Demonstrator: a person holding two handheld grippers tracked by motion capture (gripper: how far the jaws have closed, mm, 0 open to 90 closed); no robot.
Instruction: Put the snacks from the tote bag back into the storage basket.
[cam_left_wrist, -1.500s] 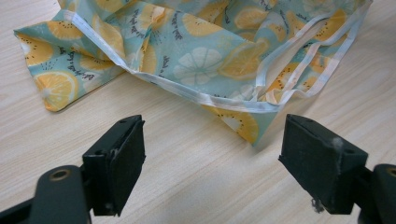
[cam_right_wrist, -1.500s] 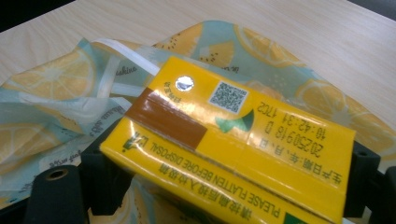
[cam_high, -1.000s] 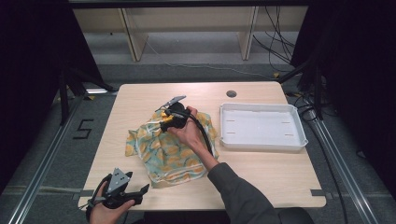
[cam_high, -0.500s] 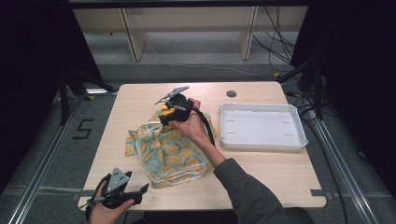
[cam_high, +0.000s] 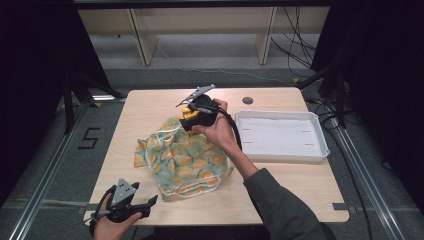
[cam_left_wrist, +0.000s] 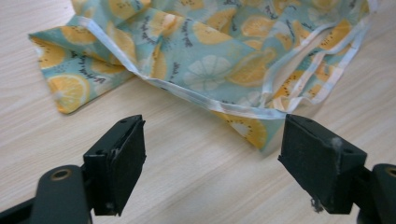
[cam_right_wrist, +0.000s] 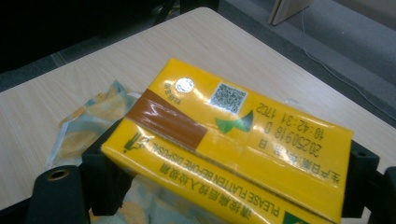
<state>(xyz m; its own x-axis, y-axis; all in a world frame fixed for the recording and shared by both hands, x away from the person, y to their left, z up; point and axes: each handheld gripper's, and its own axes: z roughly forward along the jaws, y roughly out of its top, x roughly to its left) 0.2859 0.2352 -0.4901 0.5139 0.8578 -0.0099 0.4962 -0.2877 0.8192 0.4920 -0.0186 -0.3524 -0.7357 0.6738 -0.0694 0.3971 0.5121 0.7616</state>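
Black and wide apart, jaws of the left gripper (cam_high: 131, 206) at the near left edge of the table (cam_high: 150, 107), gripping nothing, held in a hand (cam_high: 107, 227) low over bare wood. Just ahead in the left gripper view (cam_left_wrist: 210, 154): a near corner of the patterned cloth (cam_left_wrist: 210, 60), teal with orange citrus slices and a pale hem, crumpled flat on the wood, close beyond the jaws but apart from them.

Farther in, in the high view: the cloth (cam_high: 185, 157) spread loosely across the middle of the table, with folds and a pale border strip along its left side. Above its far edge, the right gripper (cam_high: 189, 114), held up off the table in the right hand (cam_high: 217, 131), sleeve and forearm reaching in from the bottom right, cable looping down past the wrist.

Clamped between the right gripper's (cam_right_wrist: 224, 186) jaws: a yellow carton (cam_right_wrist: 229, 140), box-shaped, lifted clear of the table, with a brown band, a small silver seal, a square code and printed dates on its upper face.

Beyond and to the right, well apart from the cloth: a white tray (cam_high: 320, 131) on the table's right side. Near the table's far edge, a small round grommet hole (cam_high: 247, 100).
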